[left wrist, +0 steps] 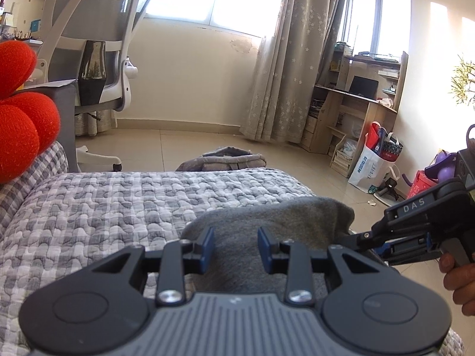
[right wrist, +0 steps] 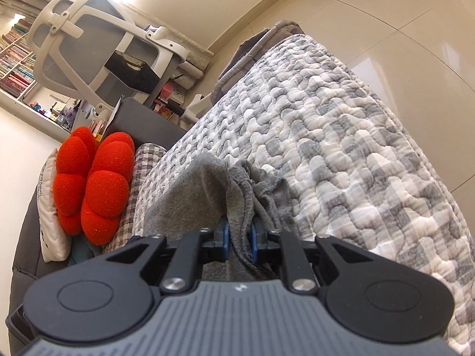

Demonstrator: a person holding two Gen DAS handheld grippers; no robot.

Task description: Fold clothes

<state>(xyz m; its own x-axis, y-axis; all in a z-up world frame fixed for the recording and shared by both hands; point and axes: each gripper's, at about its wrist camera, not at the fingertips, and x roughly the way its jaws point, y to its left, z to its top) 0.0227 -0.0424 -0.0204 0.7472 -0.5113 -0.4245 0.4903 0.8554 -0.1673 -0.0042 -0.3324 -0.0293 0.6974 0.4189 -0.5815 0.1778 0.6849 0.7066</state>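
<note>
Lying on the grey-and-white checked quilted cover (left wrist: 118,204) of a sofa seat, a soft grey fleece garment (left wrist: 273,222) sits bunched at the near right part of the seat in the left wrist view. The left gripper (left wrist: 236,247) hovers directly over this cloth with its blue-padded fingers (left wrist: 209,244) spread apart; grey fabric fills the gap between them, but neither pad is seen pressing on it. To the right in the same view, the right gripper (left wrist: 354,238) reaches in from the side, its tip meeting the garment's right edge, with a person's hand (left wrist: 458,279) on its handle at the frame's right border.

In the right wrist view, the right gripper (right wrist: 240,235) has its blue pads (right wrist: 226,235) drawn close together and clamped on a layered, hemmed edge of the grey fleece garment (right wrist: 193,192), which rises from between the pads and spreads away over the quilted cover (right wrist: 341,136).

A red flower-shaped plush cushion (right wrist: 95,184) leans at the left end of the sofa, well apart from the cloth. A white-framed mesh office chair (left wrist: 95,35) stands far left on the tiled floor (left wrist: 190,145). A second grey folded textile (left wrist: 228,158) lies on the floor just beyond the seat's far edge.
</note>
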